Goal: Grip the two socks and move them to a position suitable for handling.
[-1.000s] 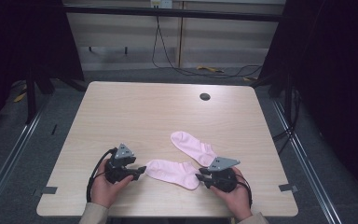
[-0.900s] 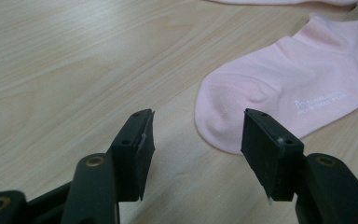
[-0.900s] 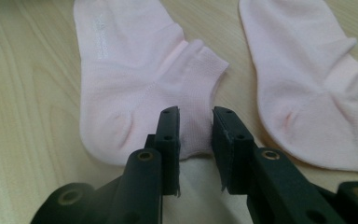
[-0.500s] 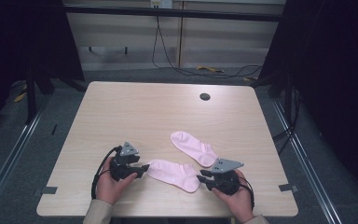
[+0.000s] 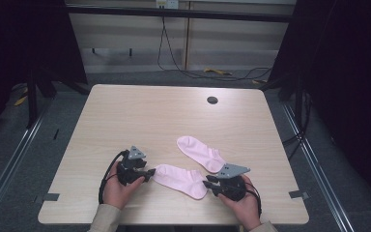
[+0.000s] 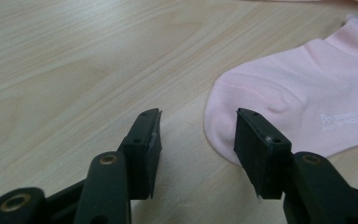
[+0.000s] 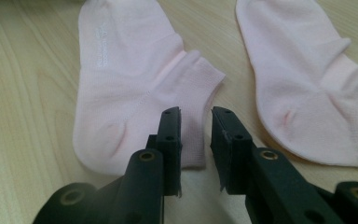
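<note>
The left gripper [image 6: 198, 140] has its jaws parted about halfway; they have just been closing. The toe end of the near pink sock [image 6: 303, 98] lies flat on the table [image 6: 74, 70] at the right jaw, which overlaps its rounded edge, but the pads do not press on it and bare wood shows in the gap. In the high view this gripper [image 5: 147, 174] sits at the left end of that sock [image 5: 181, 176].

The right gripper [image 7: 196, 140] holds its jaws a narrow gap apart, low over the cuff end of the same sock [image 7: 130, 84]. The left jaw lies over the cuff's edge, and whether the fabric is pinched cannot be told. A second pink sock [image 7: 303, 79] lies just beyond the right jaw, beside the first. From above, the right gripper [image 5: 207, 182] meets the near sock's right end, with the second sock [image 5: 200, 152] slanting just behind it.
</note>
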`<state>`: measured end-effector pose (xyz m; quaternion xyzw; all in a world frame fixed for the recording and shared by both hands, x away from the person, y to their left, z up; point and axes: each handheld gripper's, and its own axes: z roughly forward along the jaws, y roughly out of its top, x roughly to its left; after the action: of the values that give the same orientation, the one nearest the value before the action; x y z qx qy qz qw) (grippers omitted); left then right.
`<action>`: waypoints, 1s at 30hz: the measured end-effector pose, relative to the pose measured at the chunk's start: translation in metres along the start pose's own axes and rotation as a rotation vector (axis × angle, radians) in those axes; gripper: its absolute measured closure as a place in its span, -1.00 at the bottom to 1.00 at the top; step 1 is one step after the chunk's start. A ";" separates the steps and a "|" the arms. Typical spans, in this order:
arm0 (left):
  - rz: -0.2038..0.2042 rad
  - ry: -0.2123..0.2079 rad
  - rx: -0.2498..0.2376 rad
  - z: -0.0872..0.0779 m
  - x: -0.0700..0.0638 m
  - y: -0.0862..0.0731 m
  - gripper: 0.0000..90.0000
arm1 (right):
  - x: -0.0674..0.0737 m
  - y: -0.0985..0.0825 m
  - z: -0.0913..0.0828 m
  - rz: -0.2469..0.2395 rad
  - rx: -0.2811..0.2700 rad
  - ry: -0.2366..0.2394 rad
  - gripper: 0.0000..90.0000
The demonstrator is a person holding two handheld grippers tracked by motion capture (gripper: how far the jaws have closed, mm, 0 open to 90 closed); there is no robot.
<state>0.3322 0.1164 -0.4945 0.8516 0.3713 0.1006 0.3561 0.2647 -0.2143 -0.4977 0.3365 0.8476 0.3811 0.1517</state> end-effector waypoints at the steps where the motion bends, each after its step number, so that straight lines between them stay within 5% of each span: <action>1: 0.000 -0.003 0.004 0.001 -0.001 0.000 0.13 | 0.000 0.000 0.000 -0.002 0.003 0.001 0.65; 18: 0.048 0.006 0.027 0.005 -0.006 0.001 0.24 | 0.001 -0.002 0.001 0.000 0.004 0.012 0.69; 30: 0.072 -0.040 0.057 0.006 -0.010 0.007 0.71 | 0.003 -0.004 0.001 0.019 -0.002 0.021 0.82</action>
<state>0.3312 0.1028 -0.4932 0.8760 0.3361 0.0854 0.3351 0.2618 -0.2134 -0.5012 0.3404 0.8455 0.3870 0.1396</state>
